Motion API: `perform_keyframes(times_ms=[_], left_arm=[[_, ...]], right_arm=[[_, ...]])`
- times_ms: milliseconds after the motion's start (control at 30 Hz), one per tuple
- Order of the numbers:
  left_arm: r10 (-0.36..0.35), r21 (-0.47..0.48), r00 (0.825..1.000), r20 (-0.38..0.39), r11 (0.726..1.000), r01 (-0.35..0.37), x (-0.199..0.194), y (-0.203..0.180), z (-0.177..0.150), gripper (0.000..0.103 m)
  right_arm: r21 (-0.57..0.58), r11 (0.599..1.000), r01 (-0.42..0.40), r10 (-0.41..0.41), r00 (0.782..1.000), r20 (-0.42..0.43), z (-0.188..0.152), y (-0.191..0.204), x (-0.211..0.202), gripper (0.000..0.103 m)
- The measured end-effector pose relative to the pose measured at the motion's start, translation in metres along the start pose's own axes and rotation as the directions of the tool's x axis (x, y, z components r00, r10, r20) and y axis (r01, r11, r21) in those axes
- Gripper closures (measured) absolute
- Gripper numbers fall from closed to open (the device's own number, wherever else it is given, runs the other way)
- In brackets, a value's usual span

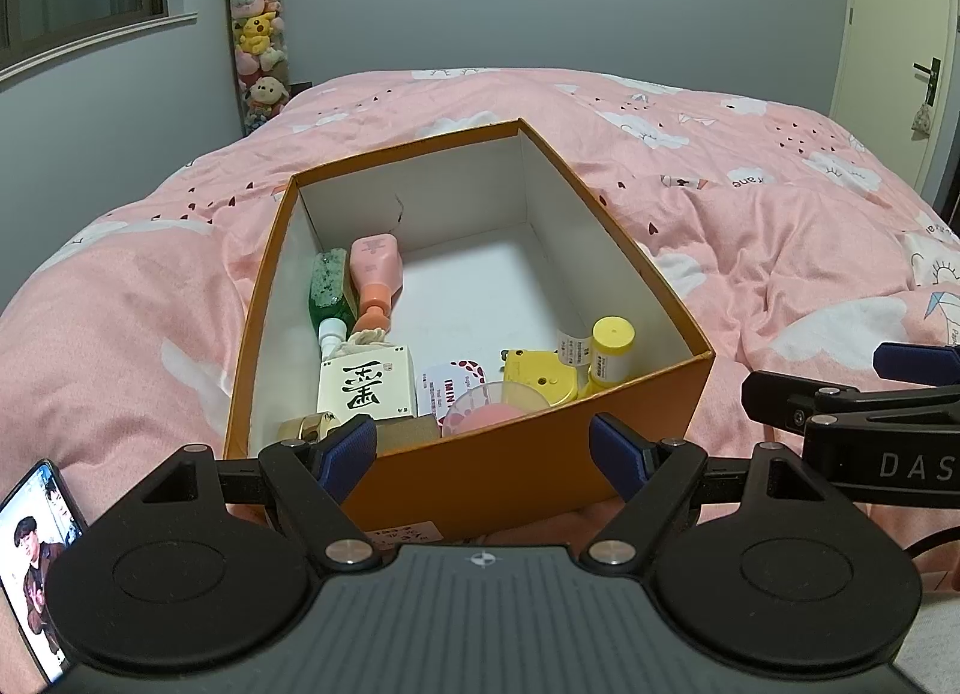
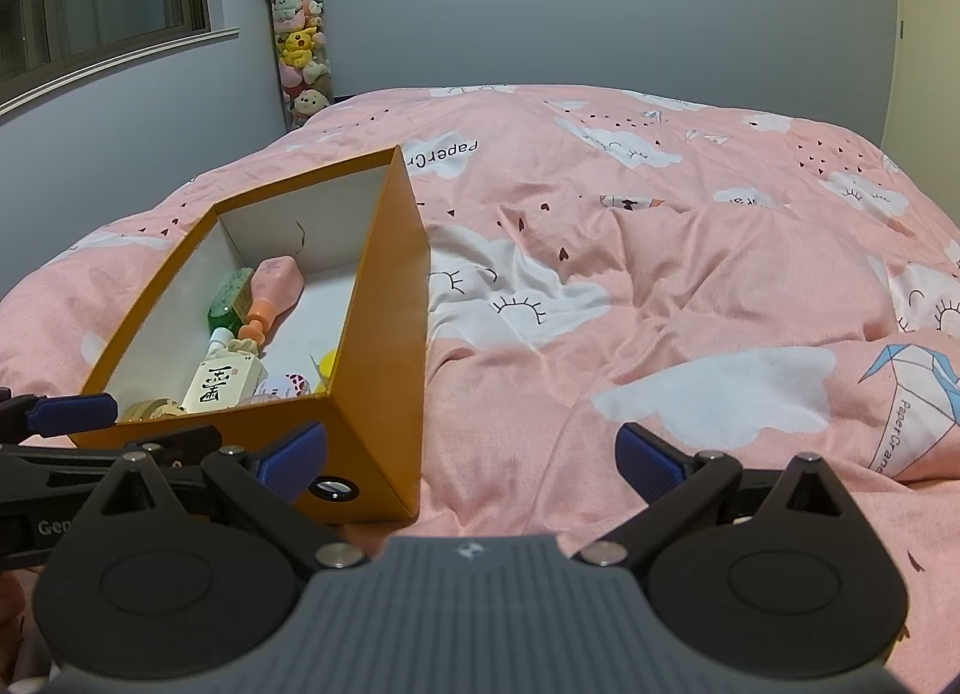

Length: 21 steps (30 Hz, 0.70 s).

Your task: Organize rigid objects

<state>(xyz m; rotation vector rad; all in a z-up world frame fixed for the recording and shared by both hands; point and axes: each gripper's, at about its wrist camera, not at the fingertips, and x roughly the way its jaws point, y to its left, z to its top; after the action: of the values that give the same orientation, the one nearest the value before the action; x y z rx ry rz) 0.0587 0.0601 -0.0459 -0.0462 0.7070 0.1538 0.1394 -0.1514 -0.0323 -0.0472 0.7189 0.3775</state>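
An orange box [image 1: 630,268] with a white inside sits on the pink bed. In it lie a green bottle [image 1: 328,292], a pink bottle [image 1: 375,274], a cream carton [image 1: 367,385] with black characters, a yellow case [image 1: 537,376] and a yellow-capped tube [image 1: 609,349]. My left gripper [image 1: 483,454] is open, in front of the box's near wall, with nothing between its fingers. My right gripper [image 2: 471,457] is open over the bedcover, just right of the box [image 2: 390,298]; it also shows in the left wrist view at the right edge [image 1: 852,394].
The pink bedcover [image 2: 690,286] with cloud prints spreads wide to the right of the box. A phone [image 1: 30,562] lies at the lower left. A tall tube of plush toys [image 1: 258,34] stands by the far wall, and a door [image 1: 900,52] is at the right.
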Motion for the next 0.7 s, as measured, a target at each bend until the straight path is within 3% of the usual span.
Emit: perform_keyframes(times_ms=[700], left_arm=[[0.006,0.0,1.0,0.006,1.0,-0.006,-0.0002,-0.0021,0.0004,0.009]], right_arm=[[0.001,1.0,0.0,0.0,1.0,0.0,-0.0001,-0.0003,-0.0003,0.003]])
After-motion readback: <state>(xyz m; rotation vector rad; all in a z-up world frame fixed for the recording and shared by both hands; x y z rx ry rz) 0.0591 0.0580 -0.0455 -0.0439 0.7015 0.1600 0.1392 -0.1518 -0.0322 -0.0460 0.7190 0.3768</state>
